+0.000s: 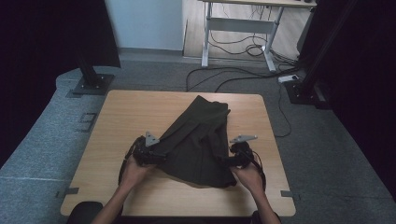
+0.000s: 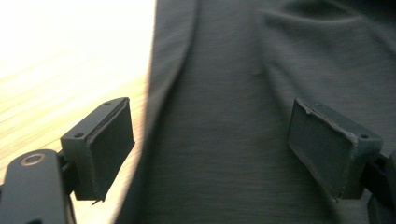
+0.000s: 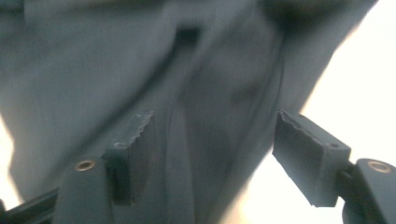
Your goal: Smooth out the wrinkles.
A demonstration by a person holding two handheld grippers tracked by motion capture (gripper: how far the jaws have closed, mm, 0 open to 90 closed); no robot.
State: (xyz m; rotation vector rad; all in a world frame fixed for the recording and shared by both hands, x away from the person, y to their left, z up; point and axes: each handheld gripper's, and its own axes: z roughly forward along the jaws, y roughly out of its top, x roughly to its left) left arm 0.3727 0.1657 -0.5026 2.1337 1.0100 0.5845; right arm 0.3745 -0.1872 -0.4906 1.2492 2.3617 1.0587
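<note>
A dark grey garment (image 1: 201, 140) lies folded on the wooden tabletop (image 1: 121, 116), roughly at its middle, narrow at the far end and fanning out wider toward the person. The left gripper (image 1: 161, 155) sits at the garment's near left edge and the right gripper (image 1: 225, 161) at its near right edge, each held in one of the person's hands, with the cloth spread between the two.

In the left gripper view the left gripper (image 2: 210, 149) has its jaws standing wide apart; the cloth (image 2: 243, 116) lies beyond and below them, its folded edge running past the left-hand jaw, and neither pad presses on it. Pale wood (image 2: 56, 84) shows to the left of that edge.

In the right gripper view, which is blurred, the right gripper (image 3: 210, 154) also has its jaws apart. The fabric (image 3: 140, 70) hangs or lies in front of them, with a seam or fold running down between the jaws, and the pads do not clamp it. Whether the cloth brushes the left-hand pad cannot be told.

The tabletop is a light rectangular board with rounded corners, standing on a grey carpeted floor (image 1: 327, 154). Black cables (image 1: 233, 77) trail across the floor behind it. Farther back stands a white-legged desk (image 1: 243, 28), and dark stands with flat bases (image 1: 91, 84) flank the tabletop on both sides.
</note>
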